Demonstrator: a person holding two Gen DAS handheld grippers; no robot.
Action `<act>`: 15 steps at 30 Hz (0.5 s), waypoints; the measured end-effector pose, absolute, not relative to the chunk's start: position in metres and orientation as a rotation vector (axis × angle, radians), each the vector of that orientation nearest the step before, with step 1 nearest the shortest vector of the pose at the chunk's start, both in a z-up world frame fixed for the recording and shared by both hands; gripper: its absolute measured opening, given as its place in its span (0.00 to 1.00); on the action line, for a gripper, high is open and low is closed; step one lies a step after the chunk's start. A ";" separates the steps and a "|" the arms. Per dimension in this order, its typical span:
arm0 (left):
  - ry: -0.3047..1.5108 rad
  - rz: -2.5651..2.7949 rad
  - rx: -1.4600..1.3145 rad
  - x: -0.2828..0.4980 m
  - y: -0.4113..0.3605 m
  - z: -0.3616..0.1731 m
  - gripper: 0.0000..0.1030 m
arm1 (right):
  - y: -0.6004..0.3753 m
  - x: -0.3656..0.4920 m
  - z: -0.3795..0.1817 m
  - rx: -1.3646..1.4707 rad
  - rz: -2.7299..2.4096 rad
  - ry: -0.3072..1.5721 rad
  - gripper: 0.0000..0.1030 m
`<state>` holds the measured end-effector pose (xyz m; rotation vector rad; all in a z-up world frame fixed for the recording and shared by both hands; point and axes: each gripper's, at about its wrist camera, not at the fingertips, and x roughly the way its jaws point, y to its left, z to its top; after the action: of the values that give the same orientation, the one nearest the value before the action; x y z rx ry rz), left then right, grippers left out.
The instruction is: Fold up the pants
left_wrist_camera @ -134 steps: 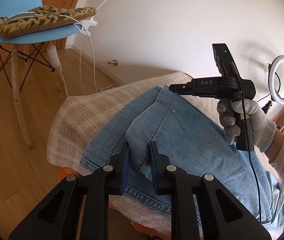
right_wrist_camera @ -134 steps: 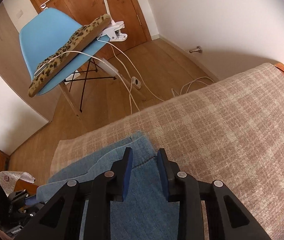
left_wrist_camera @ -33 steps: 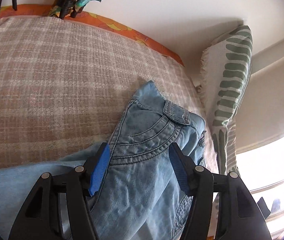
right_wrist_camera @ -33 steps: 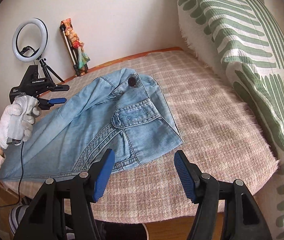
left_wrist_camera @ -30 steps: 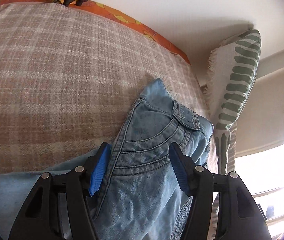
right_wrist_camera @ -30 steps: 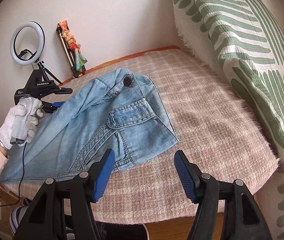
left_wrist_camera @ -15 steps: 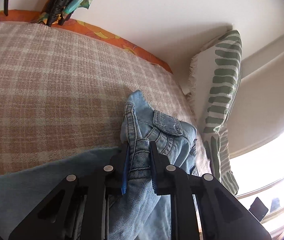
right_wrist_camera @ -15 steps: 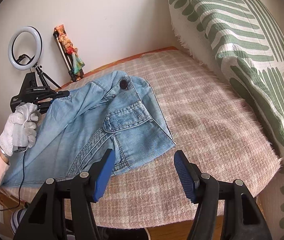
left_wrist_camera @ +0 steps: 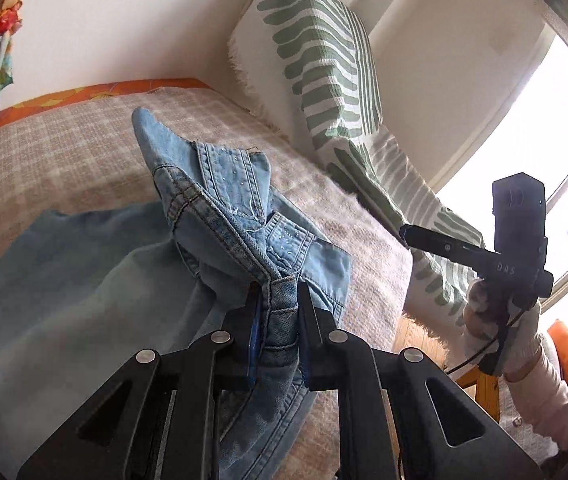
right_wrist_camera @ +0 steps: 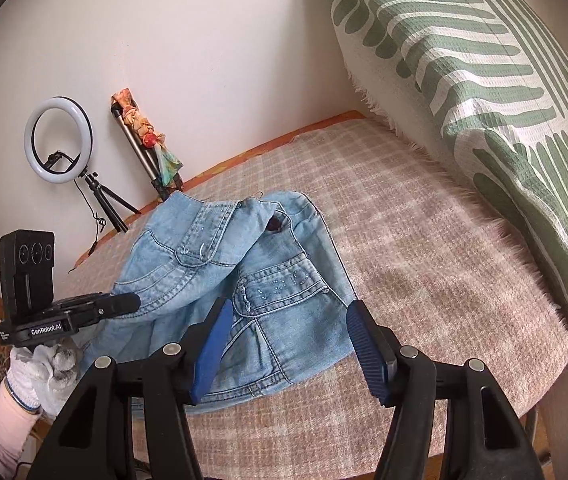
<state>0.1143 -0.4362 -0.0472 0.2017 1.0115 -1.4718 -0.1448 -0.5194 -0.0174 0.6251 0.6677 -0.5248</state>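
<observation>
Left wrist view: left gripper (left_wrist_camera: 277,312) clenched on pants (left_wrist_camera: 219,216), hiding its fingers (left_wrist_camera: 252,322); right gripper (right_wrist_camera: 288,348) released.

both wrist cameras look down along their tongs, close over the jeans (left_wrist_camera: 211,216) both views share.

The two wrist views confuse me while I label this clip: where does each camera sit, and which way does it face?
Left wrist: on the left gripper, looking along its fingers, shut on the jeans, toward the striped pillow; the gloved right hand shows.
Right wrist: on the open right gripper, facing the jeans, the wall and the ring light; the gloved left hand shows.
Shared: jeans, pillow, plaid bed cover.
</observation>
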 end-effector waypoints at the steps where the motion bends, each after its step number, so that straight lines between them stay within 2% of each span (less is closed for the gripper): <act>1: 1.024 -1.481 0.232 0.108 -0.438 -0.053 0.13 | -0.521 -0.139 -0.014 0.629 -0.515 0.661 0.61; 9: 1.053 -1.484 0.336 0.085 -0.441 -0.072 0.16 | -0.524 -0.084 -0.005 0.674 -0.402 0.665 0.61; 15: 1.018 -1.480 0.298 0.084 -0.397 -0.047 0.22 | -0.495 -0.025 -0.003 0.549 -0.357 0.744 0.61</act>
<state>0.0841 -0.3970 -0.0469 0.2983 1.0176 -1.4796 -0.0247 -0.4949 -0.0026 0.5493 0.7437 -0.3569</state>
